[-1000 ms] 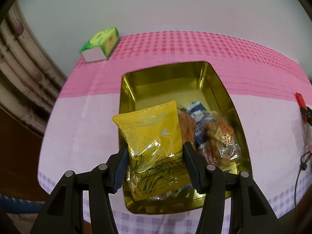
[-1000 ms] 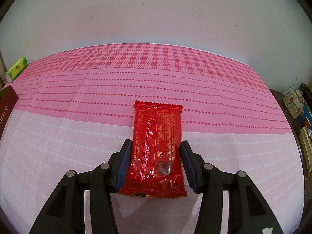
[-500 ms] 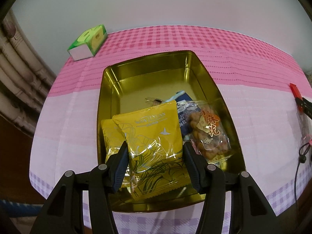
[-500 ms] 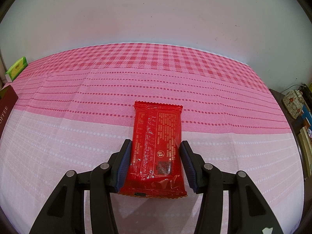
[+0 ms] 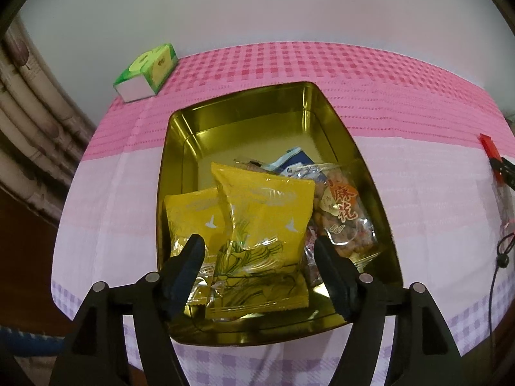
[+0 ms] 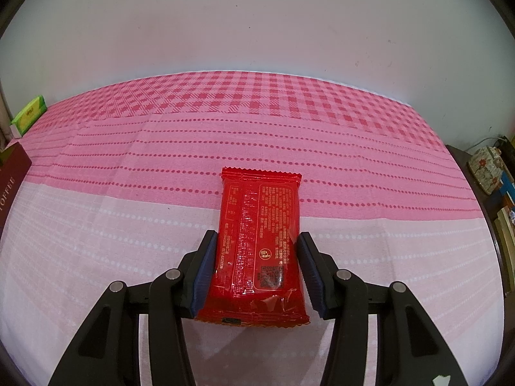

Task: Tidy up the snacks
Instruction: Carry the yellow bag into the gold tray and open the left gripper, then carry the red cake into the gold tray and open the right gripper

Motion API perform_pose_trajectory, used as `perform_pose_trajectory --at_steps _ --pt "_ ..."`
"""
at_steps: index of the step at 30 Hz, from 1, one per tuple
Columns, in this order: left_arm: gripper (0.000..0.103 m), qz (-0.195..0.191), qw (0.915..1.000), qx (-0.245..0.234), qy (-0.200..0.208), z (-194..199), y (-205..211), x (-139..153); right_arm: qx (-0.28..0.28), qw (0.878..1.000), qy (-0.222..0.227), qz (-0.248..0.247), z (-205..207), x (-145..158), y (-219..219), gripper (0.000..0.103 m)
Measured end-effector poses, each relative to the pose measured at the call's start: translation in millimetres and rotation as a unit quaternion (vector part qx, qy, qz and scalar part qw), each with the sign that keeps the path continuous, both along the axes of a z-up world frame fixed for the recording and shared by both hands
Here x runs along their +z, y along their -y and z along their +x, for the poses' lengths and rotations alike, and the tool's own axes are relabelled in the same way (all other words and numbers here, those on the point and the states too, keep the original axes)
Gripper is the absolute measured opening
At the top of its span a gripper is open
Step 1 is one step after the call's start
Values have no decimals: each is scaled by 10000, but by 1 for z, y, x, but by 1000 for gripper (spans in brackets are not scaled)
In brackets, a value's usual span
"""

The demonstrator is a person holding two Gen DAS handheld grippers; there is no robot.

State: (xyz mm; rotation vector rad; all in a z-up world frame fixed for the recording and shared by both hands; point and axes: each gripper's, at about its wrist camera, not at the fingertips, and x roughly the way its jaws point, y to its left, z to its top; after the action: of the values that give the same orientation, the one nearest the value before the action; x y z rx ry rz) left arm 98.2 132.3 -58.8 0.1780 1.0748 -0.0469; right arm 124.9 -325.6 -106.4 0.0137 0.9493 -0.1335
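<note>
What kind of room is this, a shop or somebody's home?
Most likely a home: a table under a pink checked cloth against a plain wall, a gold tin of snacks, a tissue box, and cluttered shelves alongside.

A plain pale wall [image 6: 257, 25] rises straight behind the tabletop [image 6: 96, 225], which touches it along the far edge. The tabletop wears a cloth that is pink checked nearest the wall, pink with dotted lines further out, then pale pink, with lilac checks at the near edge. Left of the tabletop, pale ribbed pipes [image 5: 29, 119] run slantwise by the wall, dark wood below them. Right of the tabletop stands a dark shelf [image 6: 495, 193] with a flowered box and books.
</note>
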Motion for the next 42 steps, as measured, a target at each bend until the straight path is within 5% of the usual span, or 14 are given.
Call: perform_pose_trajectory --at_steps 26,42 --pt "78 7 9971 377 666 -18 -13 30 -186 9997 -128 6 -8 16 -31 39" --pt "80 39 9924 857 881 -38 -48 39 824 9958 86 380 -12 75 -156 39"
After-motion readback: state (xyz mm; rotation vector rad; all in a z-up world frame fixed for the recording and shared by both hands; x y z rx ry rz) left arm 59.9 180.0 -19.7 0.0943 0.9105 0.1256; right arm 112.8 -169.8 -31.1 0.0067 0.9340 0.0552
